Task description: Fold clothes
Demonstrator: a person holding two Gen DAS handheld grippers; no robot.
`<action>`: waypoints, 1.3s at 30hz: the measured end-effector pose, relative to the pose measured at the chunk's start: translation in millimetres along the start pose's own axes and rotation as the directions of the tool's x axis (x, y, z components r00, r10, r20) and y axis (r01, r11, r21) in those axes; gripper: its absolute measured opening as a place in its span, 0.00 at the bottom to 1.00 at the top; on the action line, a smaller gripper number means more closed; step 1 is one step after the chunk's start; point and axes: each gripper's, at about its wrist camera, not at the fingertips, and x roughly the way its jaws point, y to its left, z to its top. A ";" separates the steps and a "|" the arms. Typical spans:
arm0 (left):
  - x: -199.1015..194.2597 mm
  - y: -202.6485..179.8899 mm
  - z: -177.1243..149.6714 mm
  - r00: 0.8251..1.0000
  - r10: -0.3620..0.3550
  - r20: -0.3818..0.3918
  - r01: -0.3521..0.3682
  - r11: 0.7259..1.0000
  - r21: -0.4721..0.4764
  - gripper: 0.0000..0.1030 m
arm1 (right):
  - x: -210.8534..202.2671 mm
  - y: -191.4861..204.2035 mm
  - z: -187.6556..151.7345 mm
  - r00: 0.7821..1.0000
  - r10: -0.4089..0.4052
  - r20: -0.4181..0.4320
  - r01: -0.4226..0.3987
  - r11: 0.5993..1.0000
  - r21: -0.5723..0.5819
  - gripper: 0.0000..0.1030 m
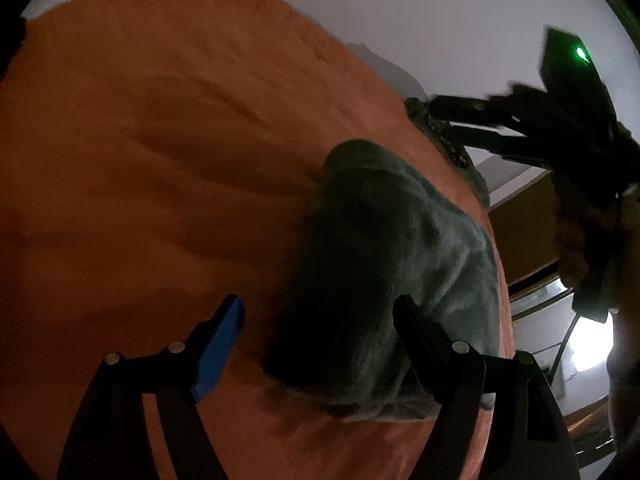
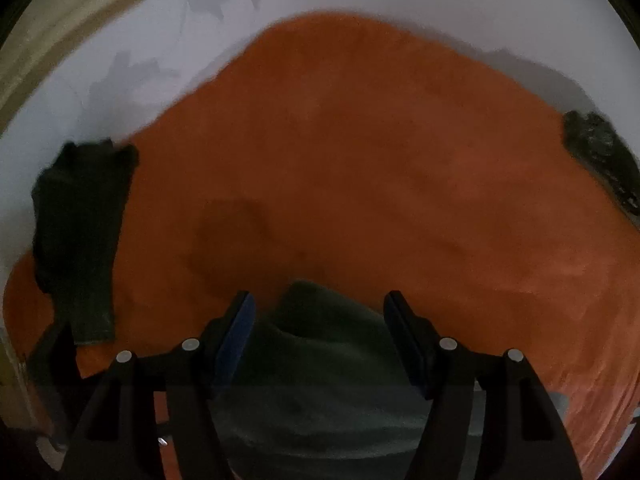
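Observation:
An orange fleece garment point(image 1: 168, 168) lies spread on a white surface point(image 1: 420, 12). A dark green part point(image 1: 392, 260) of it is folded over onto the orange. My left gripper point(image 1: 316, 344) is open above the near end of that green part, its pads clear of the cloth. My right gripper point(image 1: 436, 132) shows at the garment's far edge by a green hem point(image 1: 478, 184). In the right wrist view the orange garment point(image 2: 360, 160) fills the frame. My right gripper point(image 2: 320, 332) is open over a green fold point(image 2: 320, 360), and nothing is pinched between its pads. A green cuff point(image 2: 80, 240) lies at the left and another green piece point(image 2: 600, 160) at the right.
The white surface point(image 2: 168, 36) borders the garment at the back. A beige edge point(image 2: 60, 28) runs along the top left of the right wrist view. A person's hand point(image 1: 588, 232) holds the right gripper, with wooden furniture point(image 1: 520, 220) and a bright patch behind it.

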 end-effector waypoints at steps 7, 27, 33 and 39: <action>29.1 -6.4 -6.9 0.997 -0.032 -0.072 0.035 0.999 0.039 0.40 | 72.6 36.7 12.7 0.962 -0.157 -0.224 0.114 0.975 -0.193 0.28; 1.0 4.8 -22.5 0.995 -0.104 0.010 0.104 0.994 -0.024 0.28 | 50.4 16.8 32.9 0.987 -0.086 -0.137 0.073 0.992 -0.099 0.20; 6.9 3.5 -19.5 0.995 -0.097 0.003 0.097 0.995 -0.010 0.29 | 82.1 34.5 46.2 0.960 -0.075 -0.270 0.023 0.982 -0.190 0.72; 4.8 3.1 -20.8 0.997 -0.080 0.000 0.080 0.997 0.012 0.29 | 125.4 56.7 30.8 0.846 -0.300 -0.441 0.126 0.916 -0.380 0.00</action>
